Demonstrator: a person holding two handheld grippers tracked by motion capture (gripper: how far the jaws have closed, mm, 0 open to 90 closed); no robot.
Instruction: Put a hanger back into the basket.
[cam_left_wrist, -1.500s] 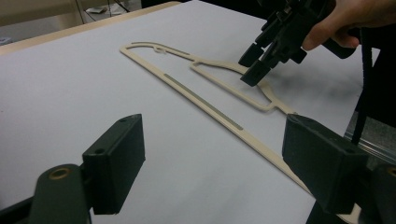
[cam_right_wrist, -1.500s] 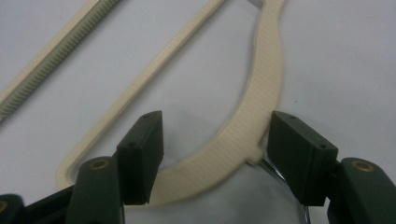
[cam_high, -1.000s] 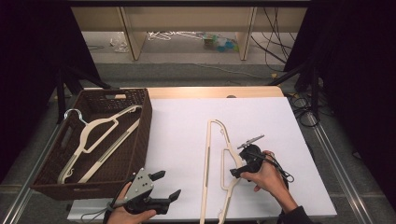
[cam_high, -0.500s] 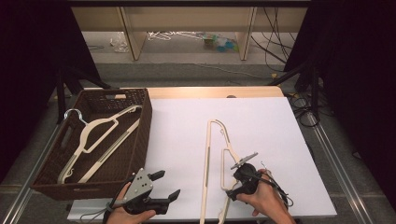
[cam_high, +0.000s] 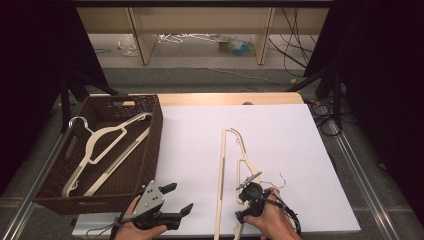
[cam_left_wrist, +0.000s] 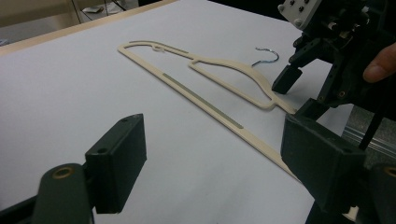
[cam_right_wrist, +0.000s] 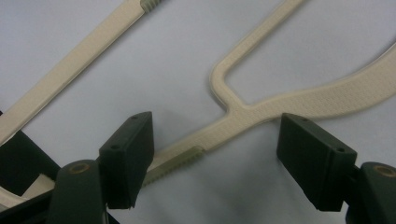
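Right gripper (cam_right_wrist: 217, 154) wide open, jaws either side of cream hanger (cam_right_wrist: 243, 114), not gripping.

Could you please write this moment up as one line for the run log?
right gripper: open, fingers astride hanger arm, not gripping | left gripper: open, empty | second hanger: in basket | surface: white board

Matt cream plastic hanger (cam_right_wrist: 261, 112) with ribbed grip, on smooth white table (cam_high: 190, 150); woven wicker basket (cam_high: 150, 145).
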